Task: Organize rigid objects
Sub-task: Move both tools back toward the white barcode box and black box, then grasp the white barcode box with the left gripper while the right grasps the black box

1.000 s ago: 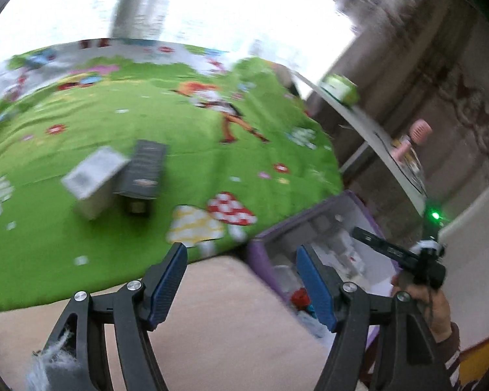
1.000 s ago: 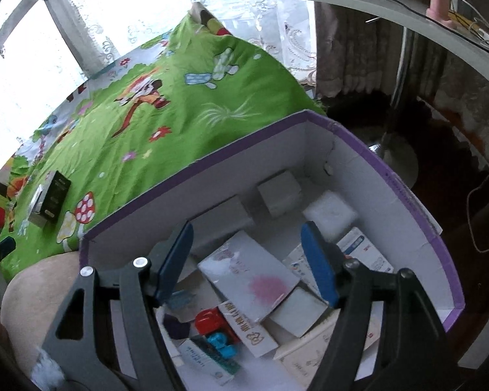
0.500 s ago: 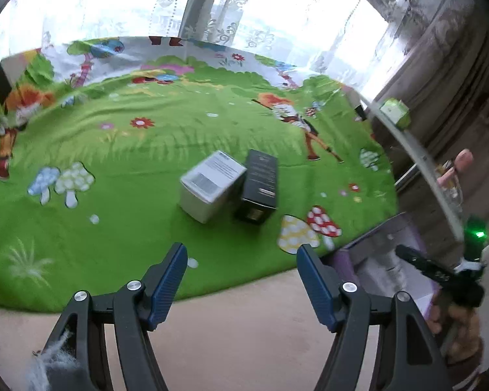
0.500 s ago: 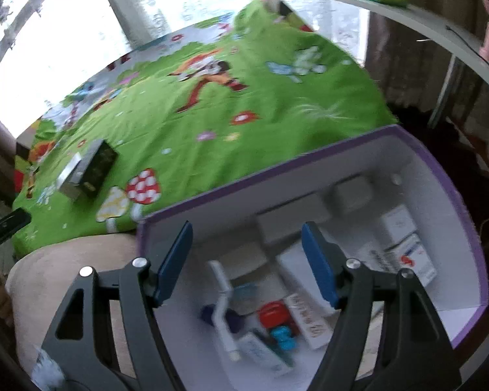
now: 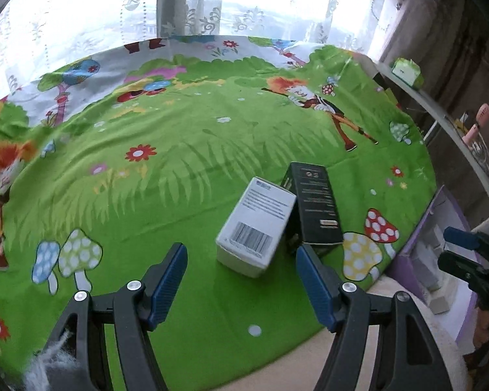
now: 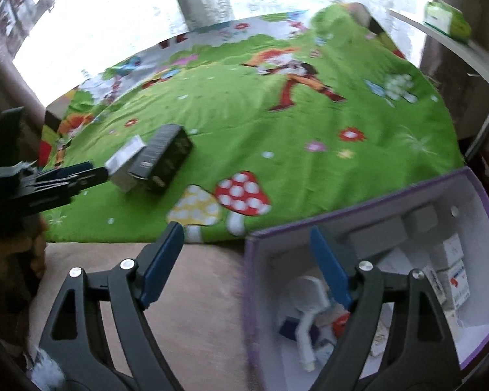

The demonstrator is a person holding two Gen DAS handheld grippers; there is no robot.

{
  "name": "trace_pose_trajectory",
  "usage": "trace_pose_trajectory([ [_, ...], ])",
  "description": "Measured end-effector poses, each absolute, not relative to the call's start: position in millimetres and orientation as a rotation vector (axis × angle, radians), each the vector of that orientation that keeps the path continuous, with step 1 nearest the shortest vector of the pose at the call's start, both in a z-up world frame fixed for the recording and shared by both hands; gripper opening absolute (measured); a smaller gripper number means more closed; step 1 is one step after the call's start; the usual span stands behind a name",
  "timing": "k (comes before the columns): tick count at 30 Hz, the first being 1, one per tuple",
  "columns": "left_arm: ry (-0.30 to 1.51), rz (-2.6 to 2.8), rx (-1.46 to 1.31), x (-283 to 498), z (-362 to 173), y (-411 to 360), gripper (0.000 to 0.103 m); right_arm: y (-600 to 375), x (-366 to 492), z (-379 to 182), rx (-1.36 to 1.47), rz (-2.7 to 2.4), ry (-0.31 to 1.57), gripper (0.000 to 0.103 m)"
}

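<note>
- Left gripper was released, empty, near white box.
- White box touched black box on green sheet.
- Right gripper was opening, empty, at purple bin rim.

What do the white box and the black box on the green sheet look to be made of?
White box: likely matte paperboard; crisp folded edges, printed barcode and text. Black box: probably coated card with a slight sheen; sharp corners, small pale print. Neither view settles what is inside either.
</note>
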State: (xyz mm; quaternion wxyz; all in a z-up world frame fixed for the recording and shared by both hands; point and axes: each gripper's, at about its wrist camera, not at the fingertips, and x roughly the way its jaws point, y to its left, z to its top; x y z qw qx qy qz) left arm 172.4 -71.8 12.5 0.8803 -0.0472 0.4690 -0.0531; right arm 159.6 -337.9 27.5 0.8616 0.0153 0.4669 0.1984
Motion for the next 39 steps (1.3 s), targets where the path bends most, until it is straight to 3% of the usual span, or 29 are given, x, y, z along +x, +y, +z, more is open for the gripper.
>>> trace_pose_trajectory([
  [5,0.977,-0.154,-0.059,180.0,6.9,-74.4,0.07,-305.0,162.0,30.2,-0.01,0.459,0.976,0.084],
  [10,1.006,-0.182,-0.047,190.3,-3.0,-75.3,0.05,-274.6,165.2,31.7,-0.055,0.476,0.974,0.084],
  [15,1.006,-0.196,-0.102,188.1,-7.6,-68.3,0.045,-246.1,168.4,29.7,-0.097,0.493,0.982,0.084],
  [31,1.031,0.116,-0.199,142.5,-9.4,-25.6,0.045,-180.7,187.8,6.1,-0.251,0.423,1.026,0.084],
  [35,1.026,0.122,-0.191,140.6,-9.1,-26.0,0.054,-174.4,197.6,1.7,-0.249,0.395,1.027,0.084],
  [39,1.014,0.119,-0.175,140.7,-9.5,-27.6,0.055,-167.3,205.7,-2.6,-0.265,0.365,1.02,0.084],
])
